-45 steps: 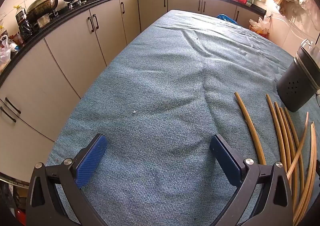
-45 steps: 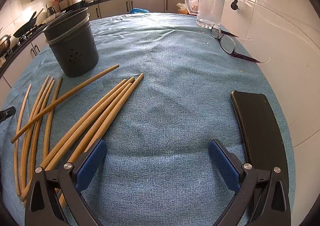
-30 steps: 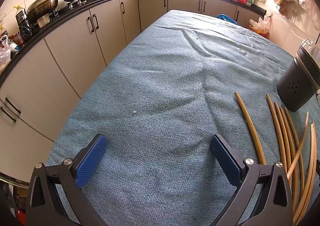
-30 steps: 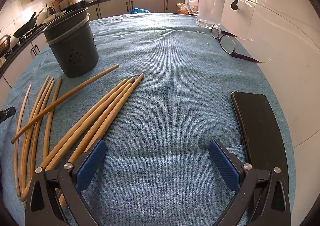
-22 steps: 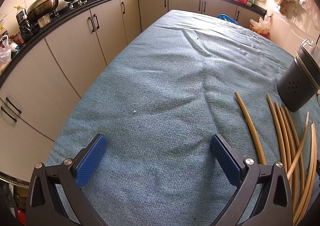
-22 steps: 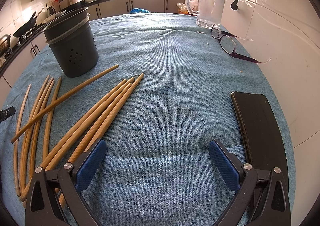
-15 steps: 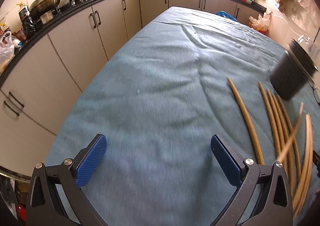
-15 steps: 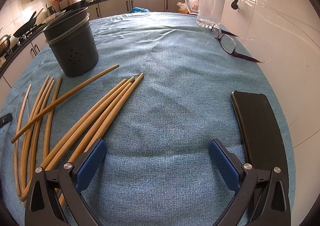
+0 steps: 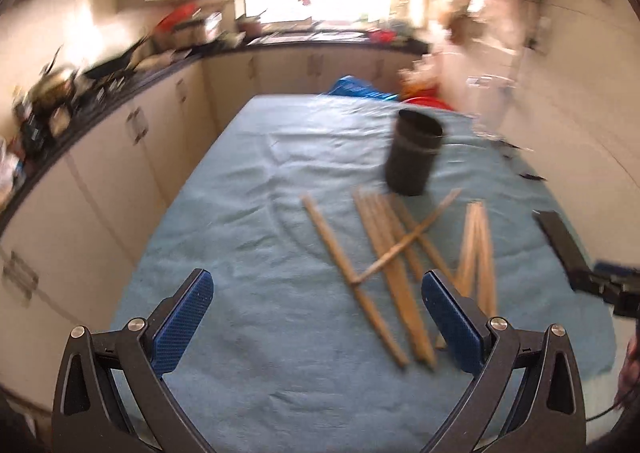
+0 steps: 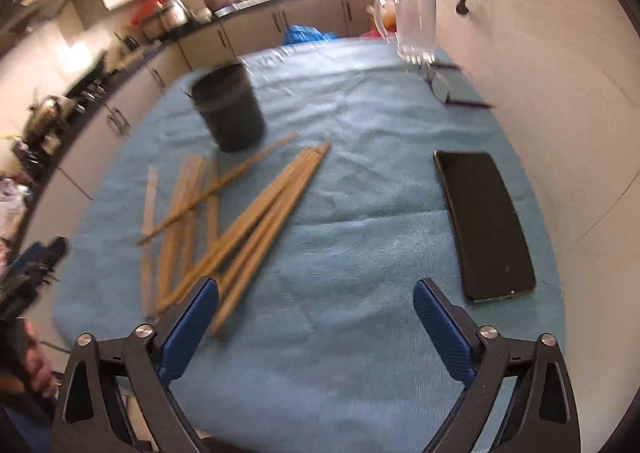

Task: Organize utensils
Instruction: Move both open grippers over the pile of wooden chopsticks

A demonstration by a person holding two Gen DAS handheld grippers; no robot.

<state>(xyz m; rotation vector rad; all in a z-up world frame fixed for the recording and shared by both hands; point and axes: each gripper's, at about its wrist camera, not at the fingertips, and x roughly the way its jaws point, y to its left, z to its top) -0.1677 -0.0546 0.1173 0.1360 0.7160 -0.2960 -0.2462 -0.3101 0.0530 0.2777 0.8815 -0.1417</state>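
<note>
Left gripper (image 9: 316, 311): nearest in its own view, jaws spread wide, nothing between the blue pads, hanging above the blue cloth (image 9: 248, 333) short of the sticks.
Right gripper (image 10: 316, 325): jaws also wide apart and empty; left pad sits over the near tips of the bundle, not gripping.
Chopsticks (image 10: 256, 213): long wooden sticks loose on the cloth, near and left of centre from the right wrist. One tight bundle of several runs diagonally toward the holder; a few more lie roughly parallel further left; one stick crosses over those.
Handling, judged: light, stiff, smooth and round, so likely to roll or swivel in a pinch. Best hold looks mid-length, across the shaft, one or two at a time. Crossing stick lies on top, so it lifts cleanest first.
Phone (image 10: 484, 221): black slab flat on the cloth, right side, well apart from the sticks.
Holder (image 10: 228, 113): dark perforated cylinder, upright, open top, just beyond the far stick tips; looks empty, though blur limits that.
Far edge: glasses (image 10: 444, 89) and a clear jug (image 10: 412, 29) near the wall, both blurred.
</note>
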